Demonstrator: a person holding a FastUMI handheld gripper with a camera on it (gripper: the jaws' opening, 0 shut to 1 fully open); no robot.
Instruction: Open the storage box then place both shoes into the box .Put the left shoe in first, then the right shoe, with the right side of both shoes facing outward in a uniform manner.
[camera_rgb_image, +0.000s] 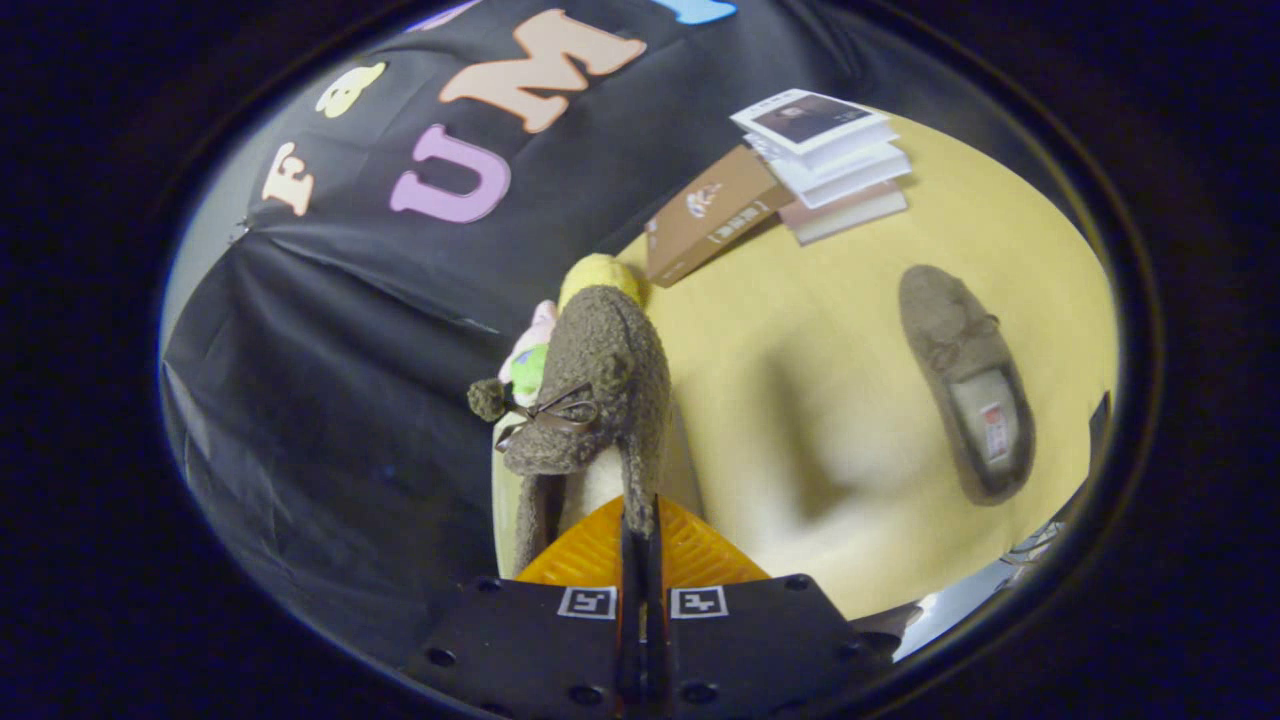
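yellow tabletop in a black-draped booth, where a handheld gripper lifts 1 fuzzy brown shoe.

nearest the camera, the 2 orange fingers are pressed together on the shoe's side wall at its opening, so the bow-trimmed toe points away and the shoe hangs clear of the table. just beyond it sit small soft toys in yellow, pink and green. the second shoe lies flat on the table, well apart, opening up. farther back rest a brown book and a stack of books.
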